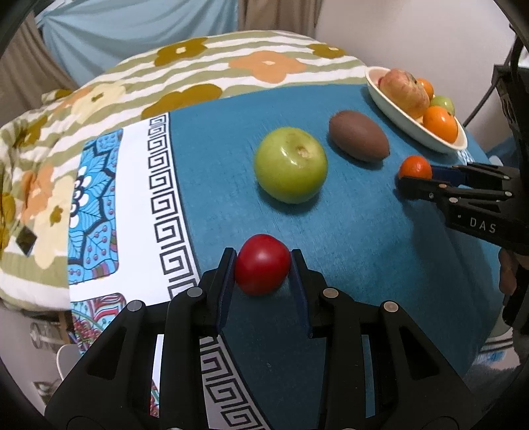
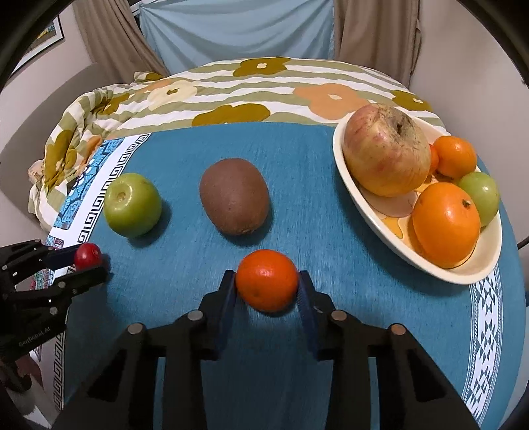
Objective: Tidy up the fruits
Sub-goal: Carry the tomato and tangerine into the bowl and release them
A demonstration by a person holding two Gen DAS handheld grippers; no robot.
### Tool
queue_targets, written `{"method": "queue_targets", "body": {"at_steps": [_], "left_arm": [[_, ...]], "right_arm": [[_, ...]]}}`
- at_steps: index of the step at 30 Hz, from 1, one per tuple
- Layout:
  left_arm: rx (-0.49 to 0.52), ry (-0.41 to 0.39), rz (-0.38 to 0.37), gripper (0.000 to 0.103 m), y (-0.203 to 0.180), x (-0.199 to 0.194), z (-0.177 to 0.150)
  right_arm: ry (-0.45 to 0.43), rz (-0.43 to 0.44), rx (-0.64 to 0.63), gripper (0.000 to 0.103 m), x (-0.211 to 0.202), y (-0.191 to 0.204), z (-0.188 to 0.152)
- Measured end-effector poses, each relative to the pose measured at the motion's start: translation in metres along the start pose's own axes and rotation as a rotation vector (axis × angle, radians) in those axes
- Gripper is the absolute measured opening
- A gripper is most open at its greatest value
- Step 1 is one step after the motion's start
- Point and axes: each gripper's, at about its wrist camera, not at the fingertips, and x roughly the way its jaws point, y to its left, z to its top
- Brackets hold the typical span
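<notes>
Nearest the left wrist camera, the left gripper (image 1: 263,269) has its fingers (image 1: 224,284) closed on a small red fruit (image 1: 262,273), one pad on each side of it. The fruit sits low on the blue cloth (image 1: 347,248), close to the white patterned border of the cloth.

Nearest the right wrist camera, the right gripper (image 2: 267,286) is closed the same way on a small orange (image 2: 267,285), and both pads press on its sides. This orange also rests on the cloth, in front of the kiwi (image 2: 234,195).

Between the two grippers, further from the cameras, a green apple (image 2: 132,205) and the kiwi lie side by side on the cloth, apart from each other.

A cream bowl (image 2: 370,211) stands at the far right of the table. It holds a big red-yellow apple (image 2: 386,152), a large orange (image 2: 446,223), a smaller orange (image 2: 454,156) and a small green fruit (image 2: 482,195), all touching each other.

Behind the cloth lies a striped blanket (image 2: 248,96) with flowers, and further back hang curtains (image 2: 231,29).
</notes>
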Motion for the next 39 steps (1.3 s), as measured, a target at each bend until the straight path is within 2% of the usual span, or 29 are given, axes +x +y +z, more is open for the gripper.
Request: {"method": "queue_targets", "body": {"at_steps": [10,19,28,31,39], "left_arm": [[-0.056,-0.019,0.027,0.037,-0.005,-0.023,0.012],[-0.086,-0.06,0.032,0.037,-0.033,-0.047,0.042],[-0.079,-0.107,0.003,0.037,-0.09,-0.053,0.085],[-0.077,-0.113,-0.023,0.037,-0.112,-0.049,0.099],[-0.054,-0.128,-0.031,0.037,-0.17,-0.032,0.135]], "right_arm": [[-0.037,0.028,-0.025,0.034,-0.025,-0.006,0.009],[-0.065,0.056,-0.028,0.034,-0.056,-0.034,0.018],[-0.087,0.064,-0.038,0.034,-0.084,-0.084,0.03],[-0.09,0.066,-0.037,0.034,-0.09,-0.103,0.034],[-0.1,0.079,-0.052,0.033,-0.097,-0.152,0.046]]}}
